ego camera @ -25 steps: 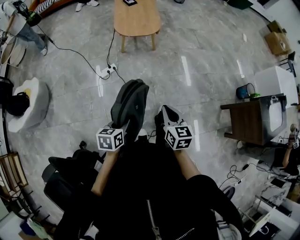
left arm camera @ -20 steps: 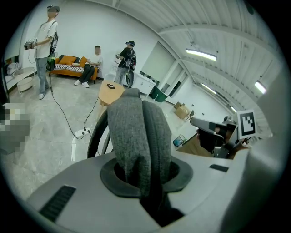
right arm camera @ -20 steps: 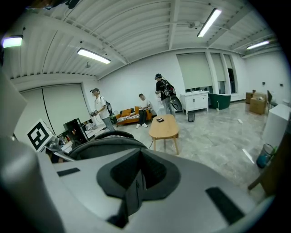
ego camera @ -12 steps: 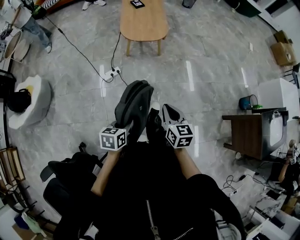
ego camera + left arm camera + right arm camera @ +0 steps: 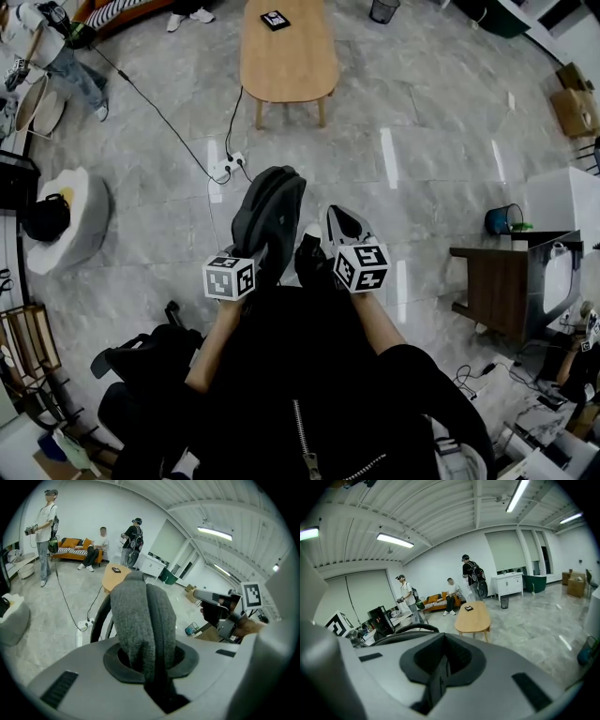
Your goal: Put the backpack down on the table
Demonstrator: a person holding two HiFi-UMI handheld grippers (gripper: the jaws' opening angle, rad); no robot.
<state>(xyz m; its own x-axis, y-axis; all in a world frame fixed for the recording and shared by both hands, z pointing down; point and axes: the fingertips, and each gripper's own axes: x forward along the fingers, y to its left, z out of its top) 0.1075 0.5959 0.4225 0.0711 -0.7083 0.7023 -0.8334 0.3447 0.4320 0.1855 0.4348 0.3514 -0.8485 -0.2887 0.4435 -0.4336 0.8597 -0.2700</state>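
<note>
One-handed carrying of backpack (image 5: pixel 267 211): clamping its grey strap (image 5: pixel 140 620) tight between jaws of left gripper (image 5: pixel 247 269). Holding right gripper (image 5: pixel 337 219) just beside backpack, on its right, with jaws pressed together on nothing. Hanging backpack over floor (image 5: pixel 422 141), well short of near edge of table (image 5: pixel 286 66), roughly in line with that edge's middle. Not yet touching table anywhere. Seeing backpack's black loop (image 5: pixel 405 629) at lower left in right gripper view, table lying beyond it. Noting small black item (image 5: pixel 275 20) lying close to table's far edge. Noting power strip (image 5: pixel 228 165) with cable (image 5: pixel 159 108) on floor, off table's near left corner. Seeing, past table's far edge, one person (image 5: pixel 47 531) standing, one (image 5: pixel 97 548) sitting on orange sofa (image 5: pixel 70 543), another (image 5: pixel 133 538) standing beside.
</note>
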